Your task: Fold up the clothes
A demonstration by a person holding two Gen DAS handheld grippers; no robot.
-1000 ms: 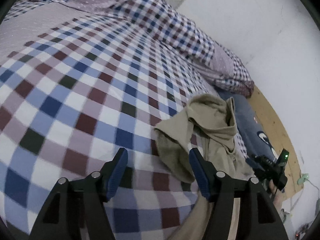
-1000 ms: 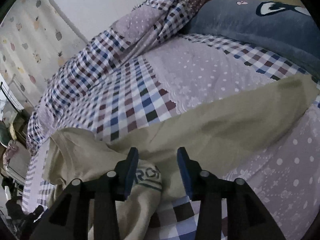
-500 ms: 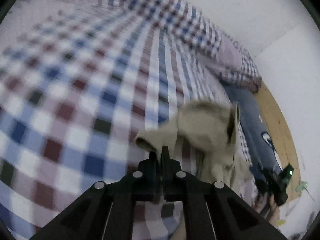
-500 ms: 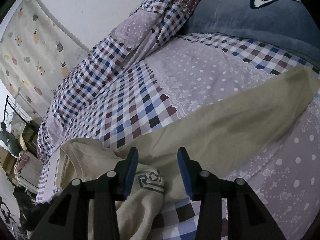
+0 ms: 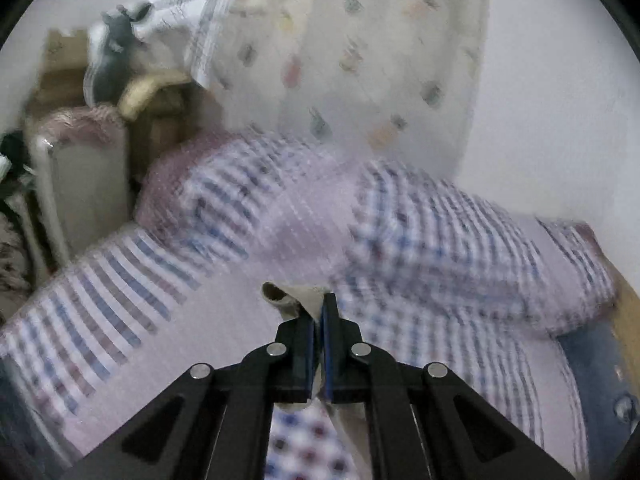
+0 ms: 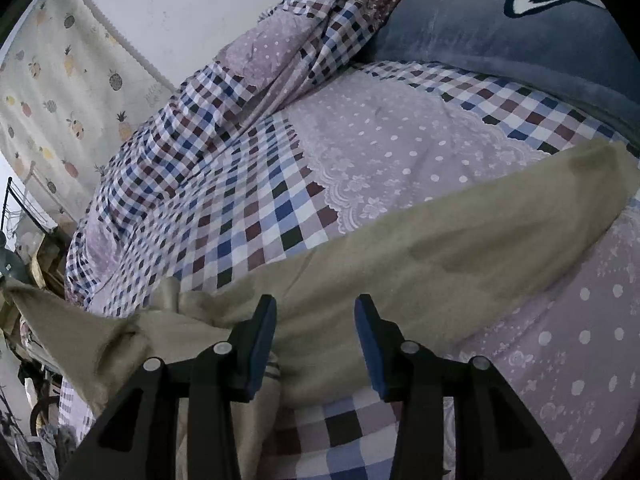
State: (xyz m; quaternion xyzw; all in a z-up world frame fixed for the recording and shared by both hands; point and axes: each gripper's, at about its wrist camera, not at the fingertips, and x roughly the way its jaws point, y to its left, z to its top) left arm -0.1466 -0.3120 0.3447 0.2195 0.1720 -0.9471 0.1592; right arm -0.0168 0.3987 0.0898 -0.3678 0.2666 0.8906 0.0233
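Observation:
A khaki garment (image 6: 440, 248) lies across the checked bed cover, one long part stretched toward the right. Its left end (image 6: 60, 320) is pulled up off the bed. In the blurred left wrist view my left gripper (image 5: 318, 312) is shut on a fold of that khaki cloth (image 5: 294, 298), which pokes out above the pads. My right gripper (image 6: 316, 316) hovers open just over the garment's middle, with nothing between its blue-padded fingers (image 6: 266, 332).
A rumpled checked and dotted quilt (image 6: 256, 80) is heaped along the wall side. A blue-grey pillow (image 6: 500, 32) lies at the head of the bed. A fruit-print curtain (image 5: 360, 52) hangs behind, and furniture and clutter (image 5: 80, 128) stand past the bed's end.
My left gripper shut on the khaki cloth, then lifted and swung away toward the curtain. The garment's left end rose off the bed. The right gripper stayed open in place.

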